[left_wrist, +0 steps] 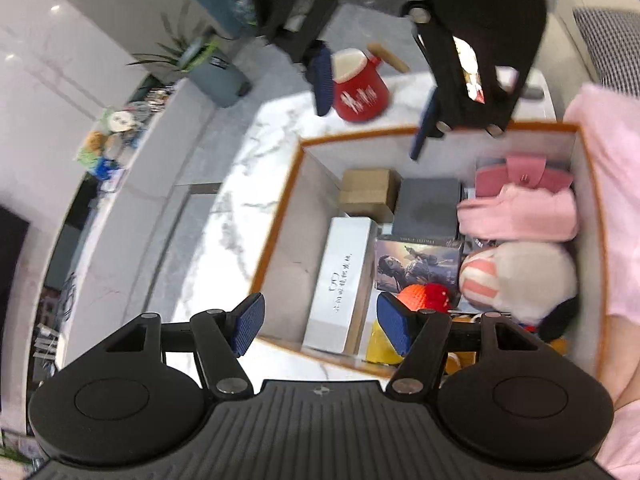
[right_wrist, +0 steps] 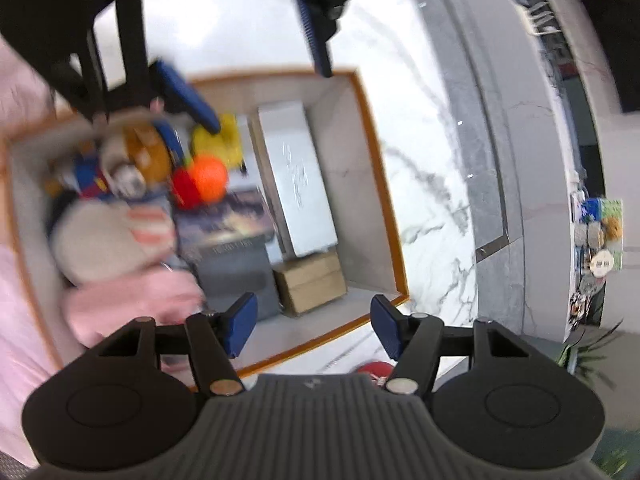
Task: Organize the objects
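An orange-rimmed white box [left_wrist: 280, 208] sits on a marble table and holds several things: a long white carton [left_wrist: 340, 280], a brown carton [left_wrist: 370, 194], a dark grey box [left_wrist: 428, 204], a picture box [left_wrist: 418, 264], pink cloth [left_wrist: 520, 212], a plush toy [left_wrist: 520, 276] and an orange and red ball [left_wrist: 424, 296]. My left gripper [left_wrist: 320, 326] is open and empty over the box's near edge. My right gripper [right_wrist: 312, 328] is open and empty above the opposite edge [right_wrist: 384, 184]; it also shows in the left wrist view [left_wrist: 372, 108]. A red mug [left_wrist: 360, 90] stands beyond the box.
The marble table [left_wrist: 240, 200] extends left of the box. A grey bin [left_wrist: 218, 76] and plants stand on the floor beyond. A shelf with small toys [right_wrist: 600, 232] runs along the room's side. A person in pink [left_wrist: 616, 208] stands beside the box.
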Demonstrator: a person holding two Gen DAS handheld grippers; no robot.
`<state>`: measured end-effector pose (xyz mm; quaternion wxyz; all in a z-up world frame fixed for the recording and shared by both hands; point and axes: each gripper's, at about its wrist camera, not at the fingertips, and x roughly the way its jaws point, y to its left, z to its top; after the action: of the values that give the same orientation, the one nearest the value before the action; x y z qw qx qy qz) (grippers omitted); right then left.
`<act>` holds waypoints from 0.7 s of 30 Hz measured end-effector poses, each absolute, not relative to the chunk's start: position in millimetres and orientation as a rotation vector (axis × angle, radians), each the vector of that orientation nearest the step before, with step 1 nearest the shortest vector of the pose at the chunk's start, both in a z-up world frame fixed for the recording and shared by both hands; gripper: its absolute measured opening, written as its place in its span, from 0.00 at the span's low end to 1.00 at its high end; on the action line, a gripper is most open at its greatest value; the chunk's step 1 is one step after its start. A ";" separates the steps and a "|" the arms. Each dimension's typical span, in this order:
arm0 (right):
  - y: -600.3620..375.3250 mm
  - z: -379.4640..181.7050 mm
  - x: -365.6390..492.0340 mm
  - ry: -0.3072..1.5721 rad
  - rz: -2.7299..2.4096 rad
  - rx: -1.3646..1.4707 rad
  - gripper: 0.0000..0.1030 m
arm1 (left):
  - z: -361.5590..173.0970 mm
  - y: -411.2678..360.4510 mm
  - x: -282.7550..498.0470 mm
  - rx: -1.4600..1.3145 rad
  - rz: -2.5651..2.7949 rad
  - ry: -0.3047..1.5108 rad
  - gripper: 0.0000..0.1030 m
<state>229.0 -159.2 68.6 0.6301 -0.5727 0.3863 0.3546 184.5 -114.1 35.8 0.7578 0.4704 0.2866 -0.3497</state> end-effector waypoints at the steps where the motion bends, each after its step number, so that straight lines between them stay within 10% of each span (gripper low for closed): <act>1: -164.6 75.2 219.9 0.872 0.814 -1.264 0.63 | 43.7 -110.1 179.0 0.999 -0.745 0.618 0.74; 21: -217.7 165.4 65.1 0.493 0.446 -0.325 0.88 | 140.3 -20.1 43.9 0.213 -0.314 0.288 0.96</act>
<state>65.1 -217.7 165.4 0.9323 -0.1587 0.2410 0.2179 43.9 -20.1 140.3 0.9717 0.1053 0.1427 -0.1558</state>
